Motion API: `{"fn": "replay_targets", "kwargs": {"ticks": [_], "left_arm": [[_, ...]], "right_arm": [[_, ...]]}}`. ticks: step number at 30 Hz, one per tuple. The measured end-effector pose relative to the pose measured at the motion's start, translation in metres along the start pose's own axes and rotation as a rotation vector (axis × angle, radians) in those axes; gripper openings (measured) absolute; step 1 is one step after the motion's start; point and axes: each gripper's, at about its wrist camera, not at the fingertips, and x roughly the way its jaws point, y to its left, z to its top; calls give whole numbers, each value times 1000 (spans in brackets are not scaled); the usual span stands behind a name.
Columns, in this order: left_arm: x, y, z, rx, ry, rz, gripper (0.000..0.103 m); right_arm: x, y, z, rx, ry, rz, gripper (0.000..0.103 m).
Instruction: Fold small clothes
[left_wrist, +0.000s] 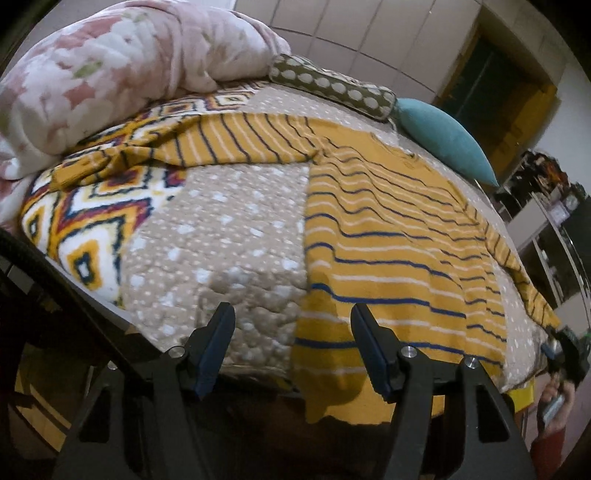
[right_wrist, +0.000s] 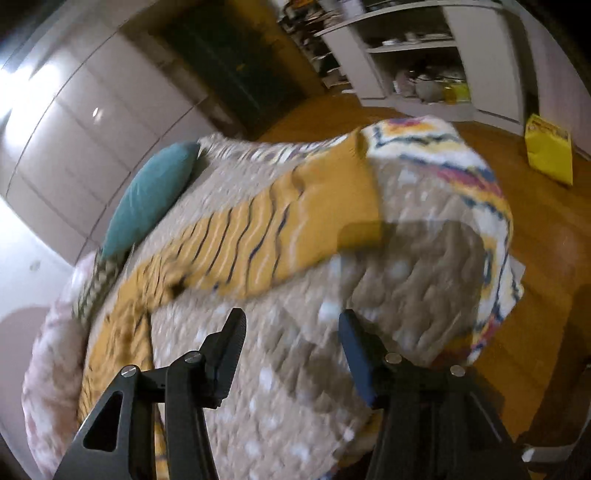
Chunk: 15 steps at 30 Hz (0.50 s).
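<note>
A mustard-yellow shirt with navy and white stripes (left_wrist: 388, 236) lies spread flat on the bed, one sleeve (left_wrist: 207, 144) stretched to the left, its hem hanging over the near edge. My left gripper (left_wrist: 291, 314) is open and empty, low at the bed's near edge, with the shirt's lower left corner between its fingers' line of sight. In the right wrist view the shirt (right_wrist: 266, 229) lies ahead, blurred. My right gripper (right_wrist: 291, 321) is open and empty above the dotted beige bedspread (right_wrist: 288, 387), short of the shirt.
A pink floral duvet (left_wrist: 110, 66) is piled at the back left. A dotted bolster (left_wrist: 332, 86) and a teal pillow (left_wrist: 443, 140) lie along the far edge. A patterned blanket (left_wrist: 88, 221) covers the left corner. Wooden floor (right_wrist: 546, 236), shelves (right_wrist: 417, 55) and a yellow bag (right_wrist: 548, 153) lie beyond.
</note>
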Motion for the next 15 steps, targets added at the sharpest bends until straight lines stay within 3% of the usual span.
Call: {"fn": "replay_targets", "kwargs": {"ticks": [7, 8, 9, 10, 12, 15], "left_arm": [[2, -12, -6, 19, 23, -23, 64], [2, -13, -7, 26, 22, -23, 64], [1, -14, -7, 31, 20, -23, 64], [0, -14, -7, 36, 16, -25, 64], [-3, -14, -7, 46, 6, -22, 64], [-5, -11, -7, 48, -11, -12, 64]], "right_arm": [[16, 15, 39, -27, -32, -16, 56], [18, 17, 42, -34, -32, -30, 44], [22, 18, 48, -47, -22, -57, 16], [26, 19, 54, -55, -6, -74, 6], [24, 16, 66, -51, -4, -84, 6], [7, 5, 91, -7, -94, -130, 5]]}}
